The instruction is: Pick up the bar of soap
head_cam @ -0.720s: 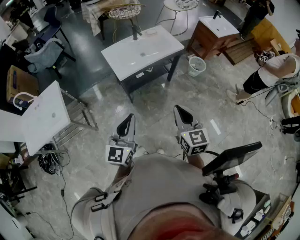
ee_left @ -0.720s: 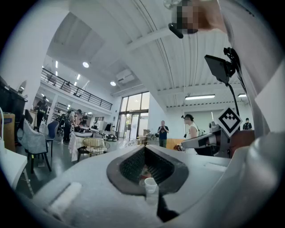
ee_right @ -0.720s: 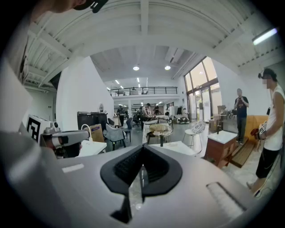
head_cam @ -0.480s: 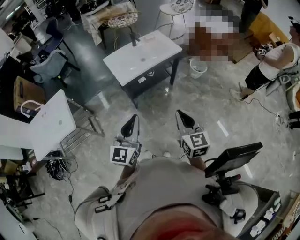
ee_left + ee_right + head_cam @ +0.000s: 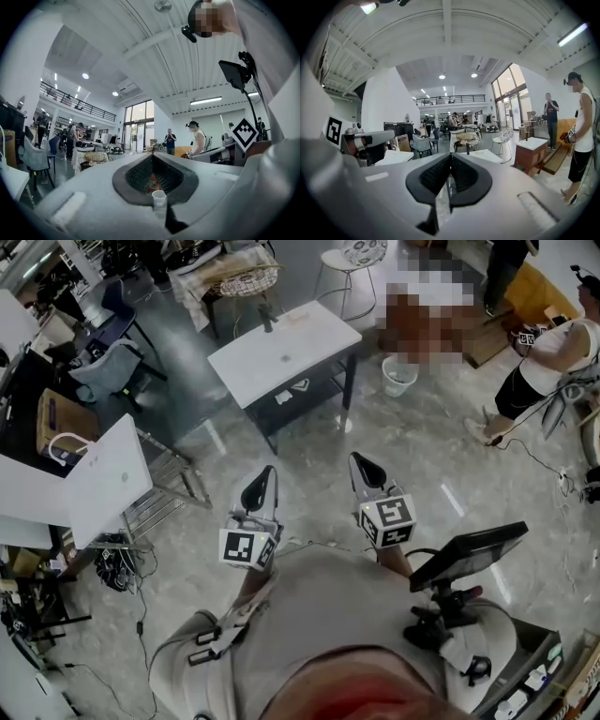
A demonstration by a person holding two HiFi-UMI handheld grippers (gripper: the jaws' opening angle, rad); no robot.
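Left gripper (image 5: 263, 476) level, right gripper (image 5: 359, 463) dipping

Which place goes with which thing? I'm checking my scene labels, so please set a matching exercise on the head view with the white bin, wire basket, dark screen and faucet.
Things:
1 white bin
2 wire basket
3 dark screen
4 faucet

Places:
A on the draped table at the top edge
B on the floor, right of the white sink table
C at the far edge of the white sink table
D lower right of the picture

Pairs: 1-B, 2-A, 3-D, 4-C
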